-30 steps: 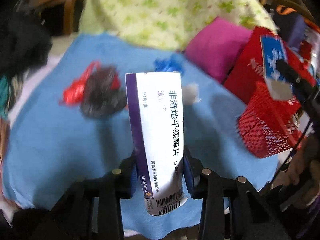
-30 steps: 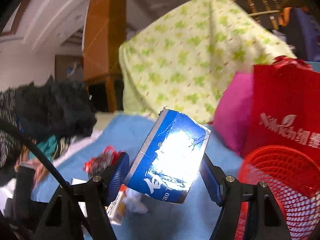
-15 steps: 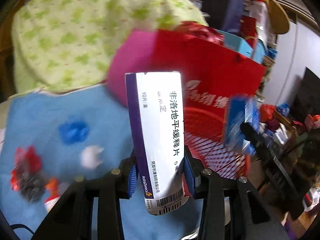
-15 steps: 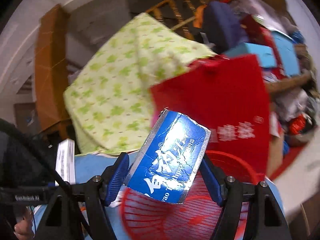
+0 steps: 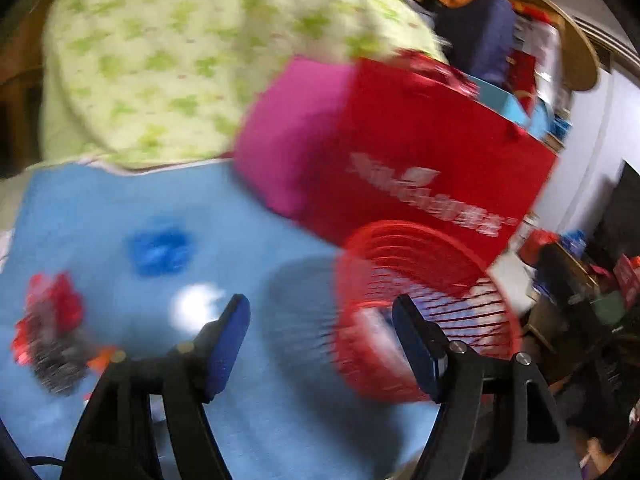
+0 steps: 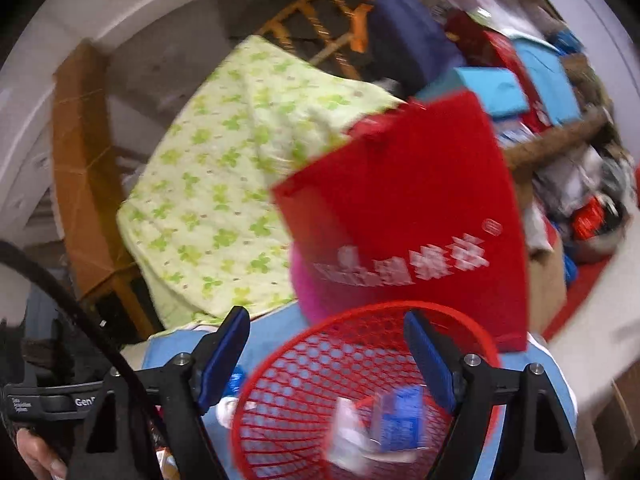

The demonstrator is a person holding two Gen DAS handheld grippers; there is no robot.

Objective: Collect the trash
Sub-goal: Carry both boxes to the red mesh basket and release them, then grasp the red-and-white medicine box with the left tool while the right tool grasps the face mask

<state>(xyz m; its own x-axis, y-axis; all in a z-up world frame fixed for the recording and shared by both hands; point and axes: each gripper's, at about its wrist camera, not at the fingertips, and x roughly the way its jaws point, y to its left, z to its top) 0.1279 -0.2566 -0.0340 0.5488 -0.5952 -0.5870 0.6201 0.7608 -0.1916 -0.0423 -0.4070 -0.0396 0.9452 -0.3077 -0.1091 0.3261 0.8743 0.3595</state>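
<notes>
Since the earlier frames both tools have let go: the white medicine box is gone from the left gripper [image 5: 320, 324] and the blue carton [image 6: 400, 416] from the right gripper [image 6: 326, 340]. Each now stands with its blue pads spread wide and nothing between them.

Landmark: one red mesh basket [image 6: 320, 344], standing on the blue cloth [image 5: 120, 216].

Count, largest first:
- One green-patterned quilt [image 6: 224, 184], behind the basket.
- One blue cloth, under and left of the basket.
- One red bag [image 6: 408, 208] with white lettering, directly behind the basket and close to its rim.
- One pink cushion [image 5: 288, 152], beside the bag and behind the basket's left side.
- One red mesh basket.
- Loose trash left of the basket on the cloth: one red-and-dark crumpled wrapper [image 5: 52, 332], farthest off; one blue scrap [image 5: 160, 248]; one white scrap [image 5: 196, 304], nearest.
- Inside the basket: the blue carton and a white piece [image 6: 352, 436] lying beside it.

Edges and room: bare cloth lies open between the basket and the white scrap. The basket's mouth is open directly beneath the right gripper. The basket sits near the cloth's right edge, by a cluttered floor area.

Obscured: both views are motion-blurred. The bag's lettering is unreadable. The white piece in the basket cannot be identified with certainty. In the right wrist view the basket's lower rim is cut off by the frame and the gripper bodies.
</notes>
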